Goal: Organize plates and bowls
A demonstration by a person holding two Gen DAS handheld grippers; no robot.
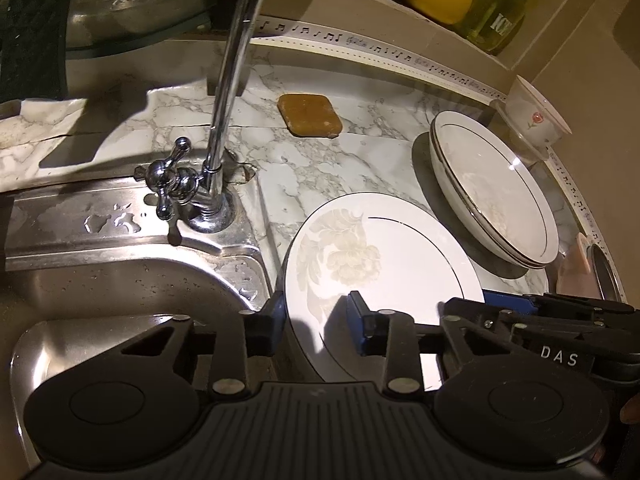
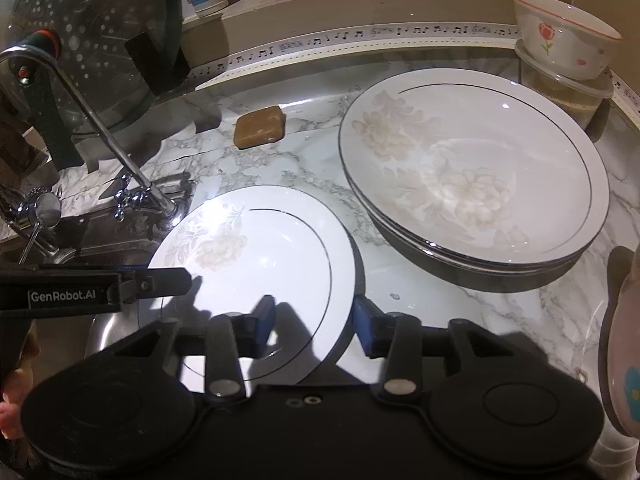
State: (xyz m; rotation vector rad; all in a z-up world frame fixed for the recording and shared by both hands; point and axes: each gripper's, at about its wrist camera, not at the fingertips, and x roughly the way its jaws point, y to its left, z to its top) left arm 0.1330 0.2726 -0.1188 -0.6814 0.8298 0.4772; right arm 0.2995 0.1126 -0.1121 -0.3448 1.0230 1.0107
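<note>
A white plate (image 1: 384, 256) with a pale flower print lies on the marble counter beside the sink; it also shows in the right wrist view (image 2: 256, 248). My left gripper (image 1: 316, 320) is open, its jaws straddling the plate's left rim. My right gripper (image 2: 314, 320) is open, its jaws straddling the plate's right rim. The left gripper also shows at the plate's left edge in the right wrist view (image 2: 160, 280). A stack of similar deep plates (image 2: 472, 168) sits to the right; it also shows in the left wrist view (image 1: 492, 184).
A steel sink (image 1: 120, 288) and chrome tap (image 1: 216, 152) are at left. A brown sponge (image 2: 259, 126) lies at the back. A flowered bowl (image 2: 560, 36) sits on a plastic tub at the back right. A pink dish (image 2: 624, 344) is at the right edge.
</note>
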